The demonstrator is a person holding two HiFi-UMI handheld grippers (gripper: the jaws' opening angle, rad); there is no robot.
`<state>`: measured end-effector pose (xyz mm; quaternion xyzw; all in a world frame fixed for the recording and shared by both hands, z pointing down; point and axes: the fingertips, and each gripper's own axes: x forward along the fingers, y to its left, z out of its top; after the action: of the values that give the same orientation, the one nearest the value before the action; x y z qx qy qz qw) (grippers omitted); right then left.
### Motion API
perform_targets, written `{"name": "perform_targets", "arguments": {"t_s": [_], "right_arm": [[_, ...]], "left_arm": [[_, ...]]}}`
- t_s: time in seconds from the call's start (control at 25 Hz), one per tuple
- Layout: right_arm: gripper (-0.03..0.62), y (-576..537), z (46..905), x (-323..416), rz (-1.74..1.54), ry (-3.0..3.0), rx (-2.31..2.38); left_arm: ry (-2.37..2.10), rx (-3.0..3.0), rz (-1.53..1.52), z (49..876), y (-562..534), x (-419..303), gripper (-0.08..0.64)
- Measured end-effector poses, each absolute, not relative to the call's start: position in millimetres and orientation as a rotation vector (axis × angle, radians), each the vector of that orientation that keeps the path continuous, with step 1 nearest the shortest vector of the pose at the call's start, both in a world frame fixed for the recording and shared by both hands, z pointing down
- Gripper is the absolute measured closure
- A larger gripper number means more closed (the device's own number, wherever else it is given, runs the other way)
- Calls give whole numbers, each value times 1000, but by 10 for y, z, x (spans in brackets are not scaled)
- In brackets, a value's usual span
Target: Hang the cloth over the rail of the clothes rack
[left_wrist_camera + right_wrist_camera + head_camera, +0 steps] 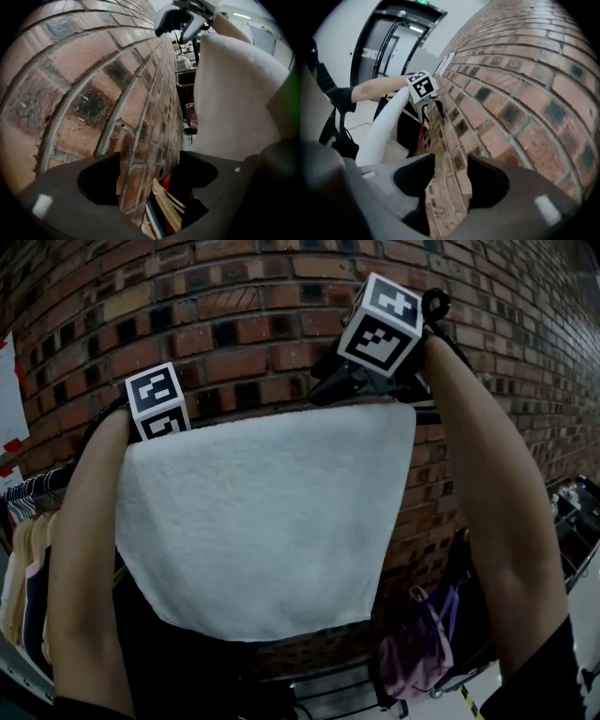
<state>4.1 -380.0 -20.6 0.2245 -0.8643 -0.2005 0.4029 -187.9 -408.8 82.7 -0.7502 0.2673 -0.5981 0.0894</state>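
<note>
A white cloth (262, 521) hangs spread wide in front of the brick wall, its top edge along the dark rail (429, 414). My left gripper's marker cube (155, 401) sits at the cloth's top left corner, and the right gripper's cube (380, 324) stands above its top right corner. In the left gripper view the left gripper (150, 185) is open, with only wall and hangers between its jaws and the cloth (234, 98) to its right. The right gripper (449, 183) is open too and holds nothing; the cloth (384, 122) drapes to its left.
The brick wall (244, 306) stands close behind the rail. Clothes on hangers (23, 568) crowd the rack at lower left. A purple bag (417, 652) hangs low at the right. A sheet of paper (9, 390) is stuck on the wall at left. A doorway (389, 42) lies beyond.
</note>
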Motion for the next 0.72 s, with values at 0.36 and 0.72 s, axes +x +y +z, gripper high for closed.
{"name": "perform_targets", "arguments": {"t_s": [0.36, 0.72], "right_arm": [[383, -3740, -232, -160, -847, -1954, 672], [383, -3405, -1041, -268, -1175, -2037, 976]], "left_arm": [[885, -1941, -1592, 290, -4133, -1873, 155], [1095, -1591, -969, -1098, -3754, -1604, 221]]}}
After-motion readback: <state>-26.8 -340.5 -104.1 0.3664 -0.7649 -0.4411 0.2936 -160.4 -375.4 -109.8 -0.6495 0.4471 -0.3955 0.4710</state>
